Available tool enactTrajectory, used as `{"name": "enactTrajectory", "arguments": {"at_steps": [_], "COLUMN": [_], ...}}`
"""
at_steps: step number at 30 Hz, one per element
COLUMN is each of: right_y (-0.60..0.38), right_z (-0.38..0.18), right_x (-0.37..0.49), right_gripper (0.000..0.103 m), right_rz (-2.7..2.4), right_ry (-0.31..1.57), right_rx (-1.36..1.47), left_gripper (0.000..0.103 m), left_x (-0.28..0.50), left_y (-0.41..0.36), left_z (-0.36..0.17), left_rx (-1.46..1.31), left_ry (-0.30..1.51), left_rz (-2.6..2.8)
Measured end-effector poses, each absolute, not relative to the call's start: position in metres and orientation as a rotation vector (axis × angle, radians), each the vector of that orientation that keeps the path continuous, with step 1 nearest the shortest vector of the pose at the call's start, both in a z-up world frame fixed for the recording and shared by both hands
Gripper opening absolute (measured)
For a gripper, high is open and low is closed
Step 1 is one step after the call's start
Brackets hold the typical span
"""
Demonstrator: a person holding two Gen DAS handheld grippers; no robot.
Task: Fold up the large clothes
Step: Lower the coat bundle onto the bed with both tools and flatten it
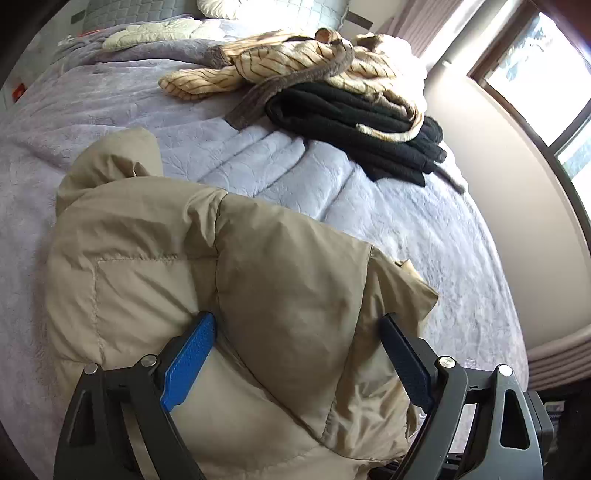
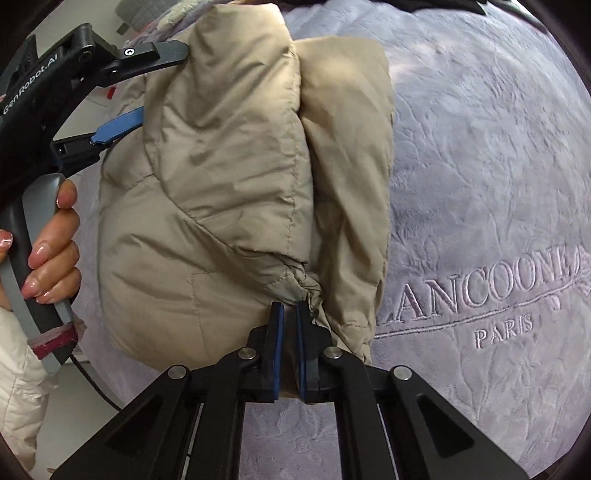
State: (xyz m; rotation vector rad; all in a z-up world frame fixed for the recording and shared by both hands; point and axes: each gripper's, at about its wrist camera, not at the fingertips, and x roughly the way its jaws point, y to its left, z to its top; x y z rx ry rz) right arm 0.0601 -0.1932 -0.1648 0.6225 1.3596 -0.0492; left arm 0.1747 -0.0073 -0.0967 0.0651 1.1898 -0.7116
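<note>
A beige puffer jacket [image 1: 229, 280] lies folded into a thick bundle on the lilac bed cover [image 1: 110, 110]. My left gripper [image 1: 299, 325] is open, its blue-padded fingers [image 1: 192, 354] spread wide on either side of the bundle's near edge. In the right wrist view the jacket [image 2: 229, 177] fills the middle. My right gripper [image 2: 290, 314] is shut on a gathered cuff at the jacket's near edge. The left gripper [image 2: 147, 85] shows at the jacket's far left, held by a hand.
A pile of clothes lies at the far side of the bed: a folded black garment [image 1: 354, 122] under a tan striped one [image 1: 295, 62]. A pillow [image 1: 147, 33] lies at the head. A window [image 1: 535, 66] and wall are on the right. The bed cover [image 2: 480, 184] carries embroidered lettering.
</note>
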Motion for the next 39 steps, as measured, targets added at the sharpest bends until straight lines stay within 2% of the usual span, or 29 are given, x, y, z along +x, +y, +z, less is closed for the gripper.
{"name": "enactTrajectory", "arguments": {"at_steps": [4,12,23,31,39], "right_y": [-0.204,-0.207,-0.211,-0.209,-0.199], "right_z": [-0.186,-0.203,-0.205,-0.206,-0.205], "right_x": [0.053,0.053,0.052,0.048,0.039], "right_gripper": [0.0,0.0,0.0,0.0,0.0], "right_rz": [-0.058,-0.051,-0.064,-0.073,-0.092], "right_ry": [1.358,1.366,1.373,1.37,1.377], "right_rx": [0.669,0.674,0.699,0.696,0.676], "left_gripper": [0.091,0.091,0.091,0.091,0.091], "left_x": [0.163,0.158,0.155,0.132,0.093], "left_y": [-0.028,-0.048,-0.042,0.017,0.108], "left_z": [-0.111,-0.13,-0.117,-0.079,-0.084], "left_rx": [0.185,0.276,0.283,0.219,0.173], "left_ry": [1.173,1.166,1.18,1.127,1.179], "left_rz": [-0.718,-0.706,-0.69,-0.639,-0.481]}}
